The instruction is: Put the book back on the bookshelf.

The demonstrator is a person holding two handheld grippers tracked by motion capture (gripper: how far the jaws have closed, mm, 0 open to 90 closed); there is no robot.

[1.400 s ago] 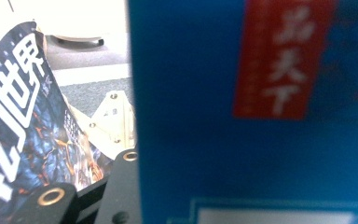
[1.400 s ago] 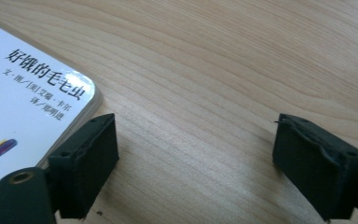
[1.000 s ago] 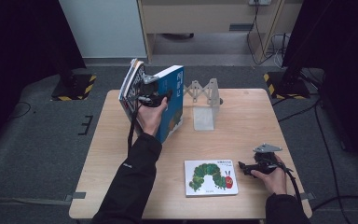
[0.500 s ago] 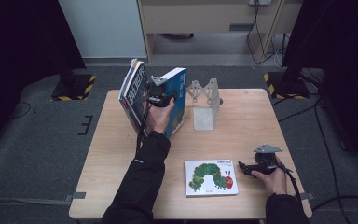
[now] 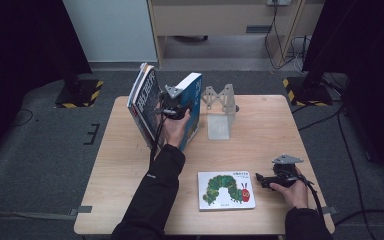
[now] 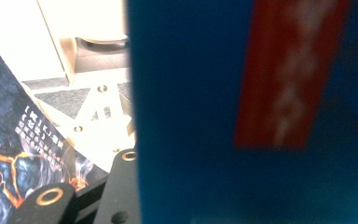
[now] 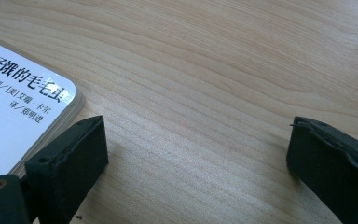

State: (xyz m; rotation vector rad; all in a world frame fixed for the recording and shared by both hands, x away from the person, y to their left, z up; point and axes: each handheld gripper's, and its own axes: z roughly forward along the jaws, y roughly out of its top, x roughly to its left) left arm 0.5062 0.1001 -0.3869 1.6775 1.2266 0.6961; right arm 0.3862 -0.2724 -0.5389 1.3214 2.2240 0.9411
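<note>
Gripping blue book (image 6: 242,116), left claw (image 5: 176,111) (red band close-up)

Blue book (image 5: 192,107) (red band), dark book (image 5: 145,102) — orange-veined

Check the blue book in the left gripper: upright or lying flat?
Upright, slightly tilted. The blue book stands on its bottom edge on the wooden table, held by the left gripper, beside the dark-covered book that leans left.

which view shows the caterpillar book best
The high view: the whole caterpillar book lies flat on the table, cover up, left of the right tongs. The right gripper view catches one corner with its title text. The left gripper view faces a blue book.
</note>
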